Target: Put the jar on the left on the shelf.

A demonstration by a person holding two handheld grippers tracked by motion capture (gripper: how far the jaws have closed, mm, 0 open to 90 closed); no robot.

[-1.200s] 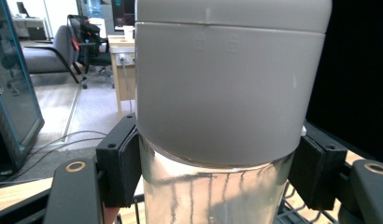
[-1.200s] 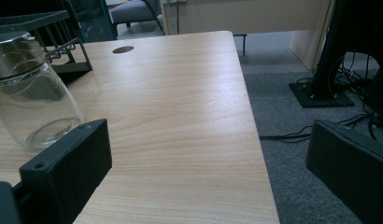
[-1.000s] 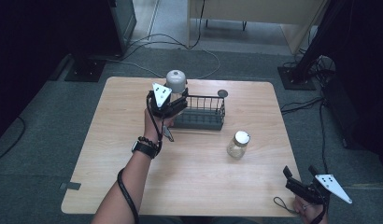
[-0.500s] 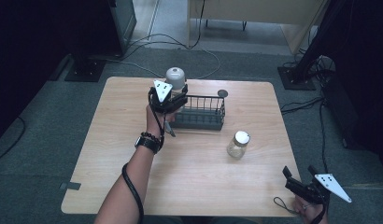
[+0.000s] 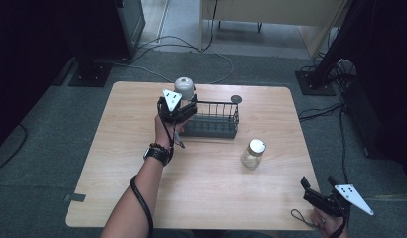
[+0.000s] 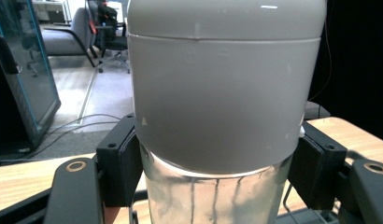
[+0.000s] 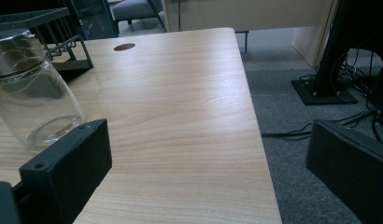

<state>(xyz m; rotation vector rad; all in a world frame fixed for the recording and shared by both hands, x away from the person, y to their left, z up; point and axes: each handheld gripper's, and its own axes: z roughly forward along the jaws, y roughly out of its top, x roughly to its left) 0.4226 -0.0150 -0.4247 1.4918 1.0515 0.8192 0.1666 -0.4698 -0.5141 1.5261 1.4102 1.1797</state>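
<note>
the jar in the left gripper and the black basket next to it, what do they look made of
The jar looks like clear glass: see-through, glossy, with streaky reflections. Its grey cap seems matte plastic, with a moulded seam line near the top. The basket looks like thin metal wire with a black coating, though the coating can't be confirmed from here.

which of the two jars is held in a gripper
The grey-capped jar at the rack's left end, clamped in the left gripper. The white-lidded jar stands free on the table, apart from the open right gripper.
</note>
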